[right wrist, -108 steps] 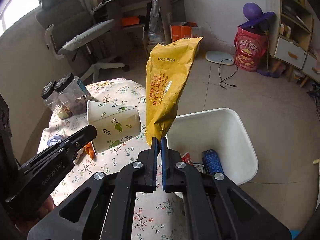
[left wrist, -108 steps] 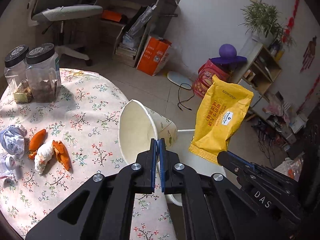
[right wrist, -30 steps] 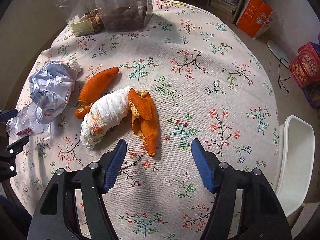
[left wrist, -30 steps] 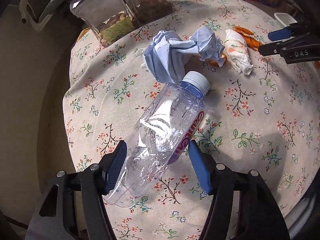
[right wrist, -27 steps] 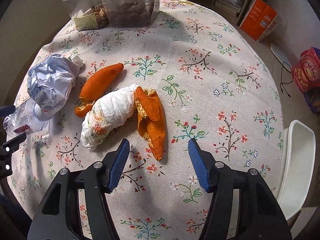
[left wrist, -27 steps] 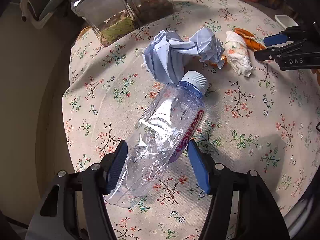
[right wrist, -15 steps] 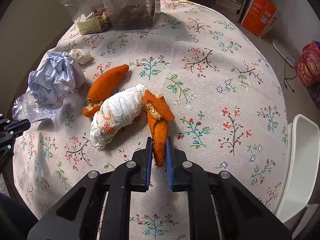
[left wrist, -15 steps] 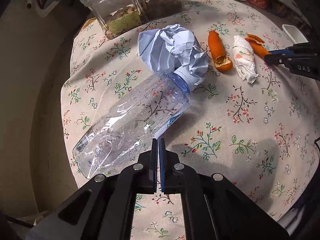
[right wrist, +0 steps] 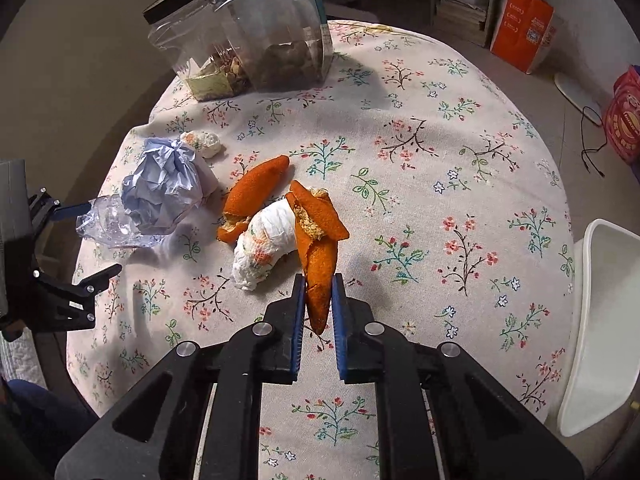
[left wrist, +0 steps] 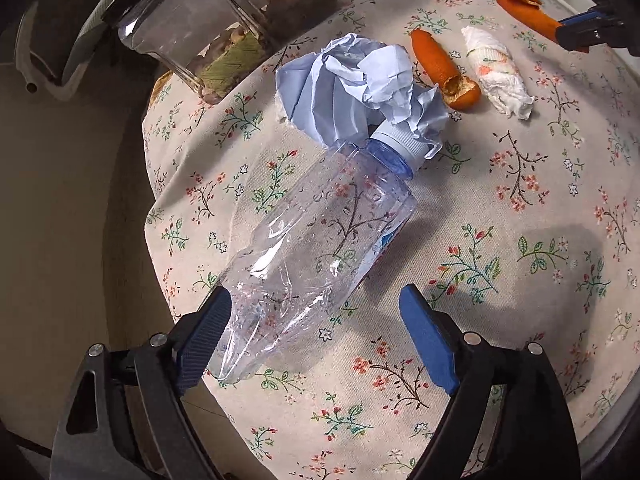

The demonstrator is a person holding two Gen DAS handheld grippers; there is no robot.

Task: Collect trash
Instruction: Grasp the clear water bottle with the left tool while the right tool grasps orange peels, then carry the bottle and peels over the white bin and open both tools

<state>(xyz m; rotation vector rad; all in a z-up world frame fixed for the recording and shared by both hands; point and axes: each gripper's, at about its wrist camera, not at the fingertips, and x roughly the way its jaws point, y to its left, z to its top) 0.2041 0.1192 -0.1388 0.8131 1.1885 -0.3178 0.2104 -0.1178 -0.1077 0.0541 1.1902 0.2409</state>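
Observation:
A crushed clear plastic bottle (left wrist: 320, 248) lies on the flowered tablecloth, its white cap against a crumpled blue paper ball (left wrist: 360, 80). My left gripper (left wrist: 314, 298) is opening, its jaws wide on either side of the bottle's lower end; the left pad is close to the base and the right pad stands clear. My right gripper (right wrist: 316, 304) is shut on the tip of an orange peel (right wrist: 320, 256), raised slightly off the cloth. A second orange peel (right wrist: 256, 192) and a rolled tissue (right wrist: 264, 244) lie beside it.
Two clear jars (right wrist: 248, 40) with black lids stand at the table's far edge. A small tissue wad (right wrist: 202, 142) sits behind the paper ball (right wrist: 164, 188). A white bin (right wrist: 592, 320) stands off the table's right edge. The floor beyond holds boxes and bags.
My left gripper, shut beside the bottle half a second ago, has opened wide around its lower end. My right gripper closed on the orange peel and lifted it a little.

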